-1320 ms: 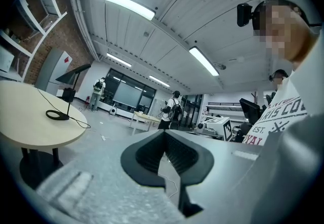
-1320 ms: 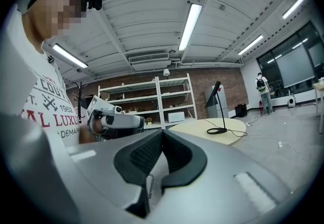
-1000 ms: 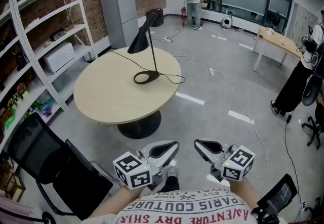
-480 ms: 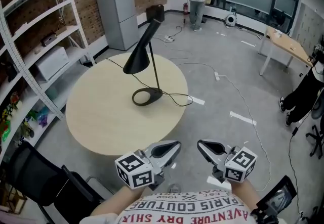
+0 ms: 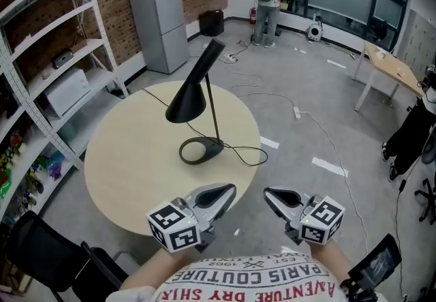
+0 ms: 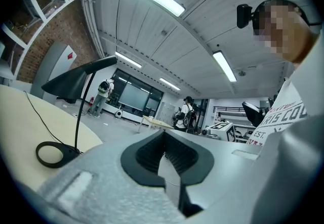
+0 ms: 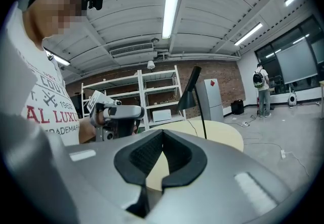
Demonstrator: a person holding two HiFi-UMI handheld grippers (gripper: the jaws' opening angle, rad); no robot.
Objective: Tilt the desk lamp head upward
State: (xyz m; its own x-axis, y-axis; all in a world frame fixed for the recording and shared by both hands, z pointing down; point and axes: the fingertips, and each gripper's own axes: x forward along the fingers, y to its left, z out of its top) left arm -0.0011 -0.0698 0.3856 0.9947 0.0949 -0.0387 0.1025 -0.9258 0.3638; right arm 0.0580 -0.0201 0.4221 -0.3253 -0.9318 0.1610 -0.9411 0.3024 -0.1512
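Note:
A black desk lamp stands on the round beige table (image 5: 136, 171). Its ring base (image 5: 200, 151) sits near the table's middle, its thin stem rises from the base, and its cone head (image 5: 189, 95) slopes down to the left. In the left gripper view the lamp head (image 6: 76, 77) and base (image 6: 50, 153) show at the left; in the right gripper view the lamp (image 7: 192, 91) is straight ahead. My left gripper (image 5: 228, 192) and right gripper (image 5: 271, 195) hover at the table's near edge, both shut with nothing in them, well short of the lamp.
White shelving (image 5: 48, 55) lines the left wall beside a grey cabinet (image 5: 162, 21). A black chair (image 5: 41, 260) stands at the lower left. The lamp's cord (image 5: 248, 154) trails off the table to the floor. A person (image 5: 267, 1) stands far back; a wooden desk (image 5: 392, 72) is at the right.
The table and lamp have come closer and lower in the head view as I moved toward them. Both grippers stay shut and side by side.

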